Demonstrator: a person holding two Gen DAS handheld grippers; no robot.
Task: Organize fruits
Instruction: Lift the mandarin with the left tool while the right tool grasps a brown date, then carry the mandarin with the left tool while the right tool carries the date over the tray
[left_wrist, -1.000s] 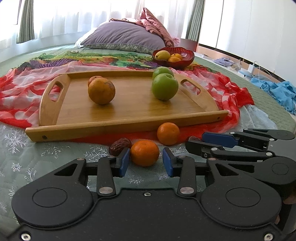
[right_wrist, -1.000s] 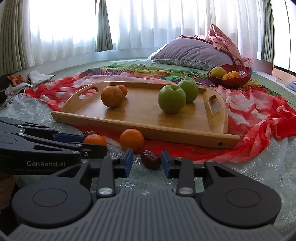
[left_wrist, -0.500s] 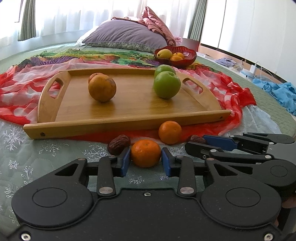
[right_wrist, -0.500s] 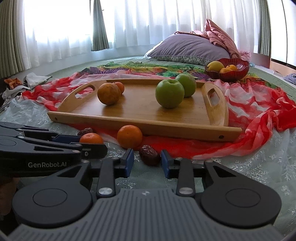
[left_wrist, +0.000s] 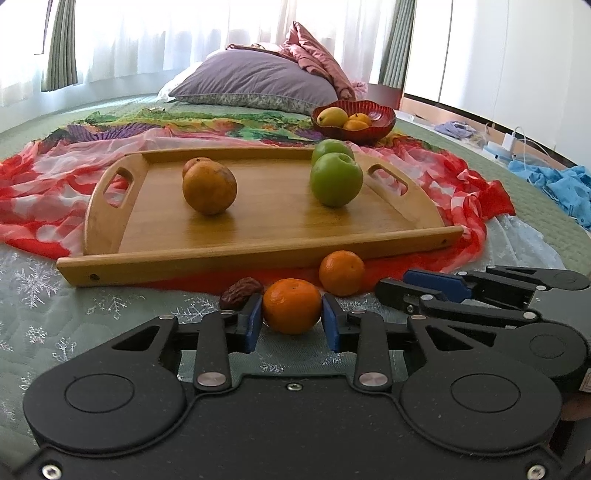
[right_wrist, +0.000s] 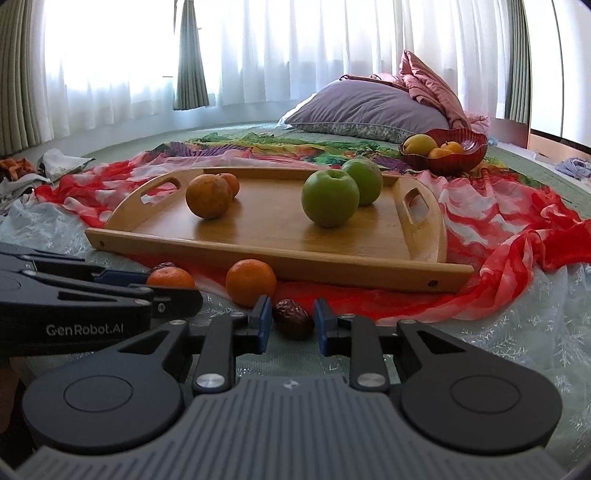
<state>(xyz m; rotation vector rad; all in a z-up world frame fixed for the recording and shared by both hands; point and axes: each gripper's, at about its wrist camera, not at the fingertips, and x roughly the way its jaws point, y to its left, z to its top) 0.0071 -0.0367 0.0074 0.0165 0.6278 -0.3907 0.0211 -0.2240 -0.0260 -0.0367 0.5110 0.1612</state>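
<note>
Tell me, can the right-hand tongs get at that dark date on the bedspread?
Yes, it seems: the right tongs are shut on the date, nothing between. The left tongs, clamping a mandarin, sit alongside without blocking.

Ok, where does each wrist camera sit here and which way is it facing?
Left wrist: low over the bedspread, facing the wooden tray; its left gripper clasps a tangerine, right gripper alongside.
Right wrist: low, further right, facing the tray; right gripper clasps a date, left gripper alongside.
Shared: tray, green apples, red bowl.
</note>
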